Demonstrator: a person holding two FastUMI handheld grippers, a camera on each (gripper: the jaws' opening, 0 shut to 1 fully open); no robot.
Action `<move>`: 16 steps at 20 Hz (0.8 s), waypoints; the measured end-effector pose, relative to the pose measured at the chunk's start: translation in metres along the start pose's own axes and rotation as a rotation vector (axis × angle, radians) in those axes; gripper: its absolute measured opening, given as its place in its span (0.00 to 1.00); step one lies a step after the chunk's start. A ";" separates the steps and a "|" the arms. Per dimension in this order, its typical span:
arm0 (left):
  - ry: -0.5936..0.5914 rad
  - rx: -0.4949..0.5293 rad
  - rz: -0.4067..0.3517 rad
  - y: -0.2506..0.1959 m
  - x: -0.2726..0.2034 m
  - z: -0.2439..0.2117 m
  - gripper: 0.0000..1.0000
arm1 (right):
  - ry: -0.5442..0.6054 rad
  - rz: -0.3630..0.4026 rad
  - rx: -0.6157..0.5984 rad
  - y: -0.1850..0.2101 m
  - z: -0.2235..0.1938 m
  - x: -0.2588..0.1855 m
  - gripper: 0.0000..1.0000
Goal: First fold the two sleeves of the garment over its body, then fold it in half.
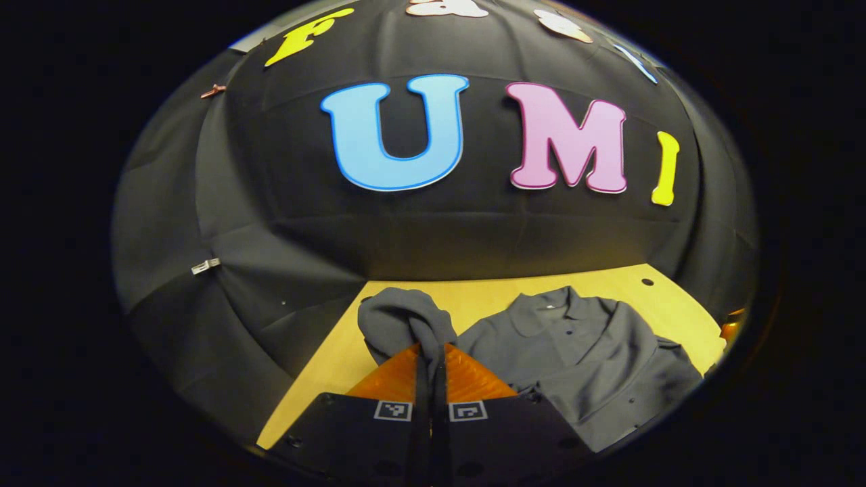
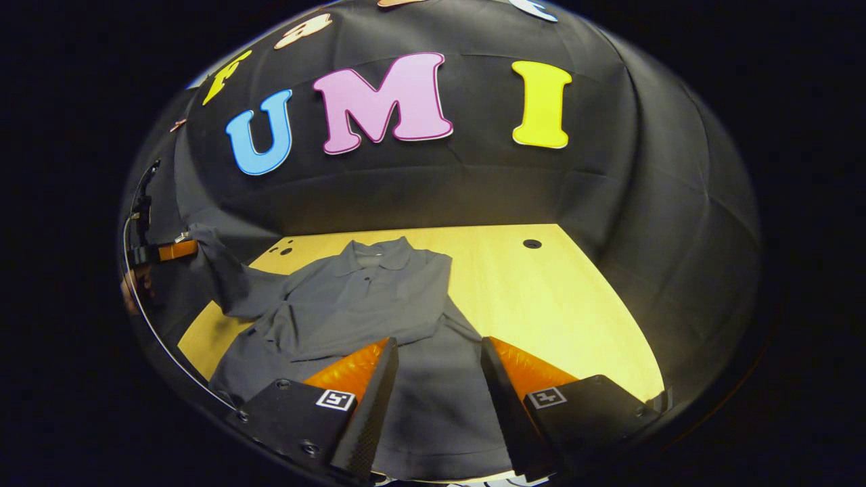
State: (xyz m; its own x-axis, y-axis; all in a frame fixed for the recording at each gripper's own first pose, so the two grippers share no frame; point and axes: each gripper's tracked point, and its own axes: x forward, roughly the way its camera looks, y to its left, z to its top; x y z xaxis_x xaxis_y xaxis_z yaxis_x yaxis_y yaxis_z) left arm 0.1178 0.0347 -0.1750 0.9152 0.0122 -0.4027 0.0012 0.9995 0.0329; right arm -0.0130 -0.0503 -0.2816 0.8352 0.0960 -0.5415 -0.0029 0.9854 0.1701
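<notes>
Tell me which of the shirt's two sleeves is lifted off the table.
The sleeve pinched in the left hand-held gripper is raised and bunched; the other sleeve lies flat, already folded across the shirt's body.

Shirt hem: I lose the garment (image 2: 379, 304) at 6 o'clock, behind my right gripper (image 2: 438, 365).
Sleeve tip: buried between left gripper (image 1: 431, 368) fingers.
Far hand, 9 o'clock, right gripper view: too small, cropped.
</notes>
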 end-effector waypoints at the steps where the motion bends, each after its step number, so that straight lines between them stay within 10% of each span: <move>1: 0.002 -0.006 -0.015 -0.014 0.000 0.001 0.06 | 0.017 0.010 0.012 -0.003 -0.003 -0.001 0.77; 16: 0.061 0.015 -0.176 -0.219 0.019 -0.029 0.05 | 0.051 0.073 0.028 -0.064 -0.010 0.016 0.94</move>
State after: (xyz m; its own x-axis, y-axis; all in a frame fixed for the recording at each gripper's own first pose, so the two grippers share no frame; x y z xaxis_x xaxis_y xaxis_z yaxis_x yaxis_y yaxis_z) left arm 0.1235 -0.1832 -0.2164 0.8744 -0.1603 -0.4580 0.1652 0.9858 -0.0297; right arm -0.0047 -0.1108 -0.3094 0.8040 0.1752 -0.5682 -0.0470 0.9713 0.2330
